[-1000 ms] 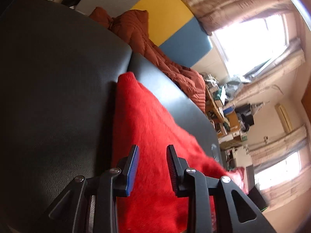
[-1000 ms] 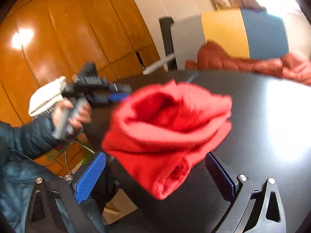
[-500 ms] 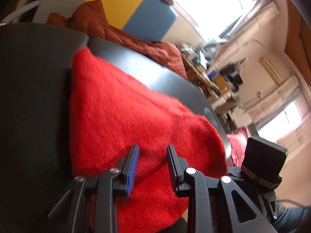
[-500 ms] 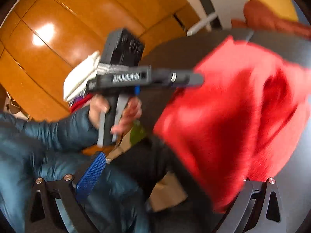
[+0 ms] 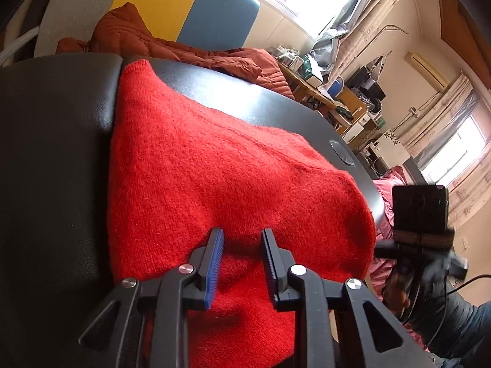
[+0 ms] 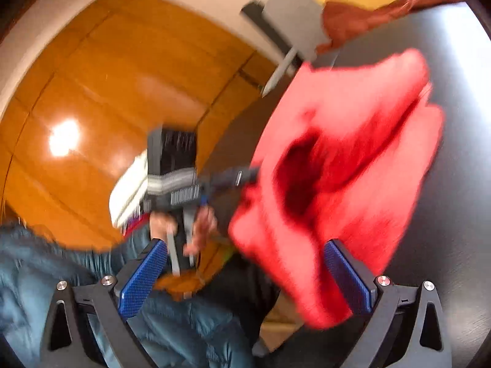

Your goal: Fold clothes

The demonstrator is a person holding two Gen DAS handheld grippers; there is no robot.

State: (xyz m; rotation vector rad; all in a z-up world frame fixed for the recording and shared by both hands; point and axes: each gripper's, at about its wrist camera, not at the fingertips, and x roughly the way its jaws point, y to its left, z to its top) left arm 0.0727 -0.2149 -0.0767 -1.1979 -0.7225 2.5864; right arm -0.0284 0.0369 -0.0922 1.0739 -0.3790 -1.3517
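Observation:
A red knitted sweater (image 5: pixel 214 184) lies partly folded on the black table (image 5: pixel 52 153) and hangs over its near edge. My left gripper (image 5: pixel 241 236) hovers just over the sweater's near edge, jaws a small gap apart with nothing between them. In the blurred right wrist view the sweater (image 6: pixel 353 165) is bunched with a dark hollow, and my right gripper (image 6: pixel 245 263) is wide open and empty in front of it. The left gripper (image 6: pixel 233 178) reaches to the sweater's left edge there. The right gripper's body (image 5: pixel 420 230) shows at the table's right end.
A rust-coloured quilted jacket (image 5: pixel 184 52) lies along the table's far edge. Behind it stands a grey, yellow and blue panel (image 5: pixel 172 3). A cluttered desk (image 5: pixel 331 92) and windows are at the right. A wooden wall (image 6: pixel 107 107) and my blue jacket sleeve (image 6: pixel 61 270) are at the left.
The left gripper has pulled back toward the sweater's near edge, bringing more of the sweater into view. The right gripper has swung round and stayed open; the sweater lies spread wider.

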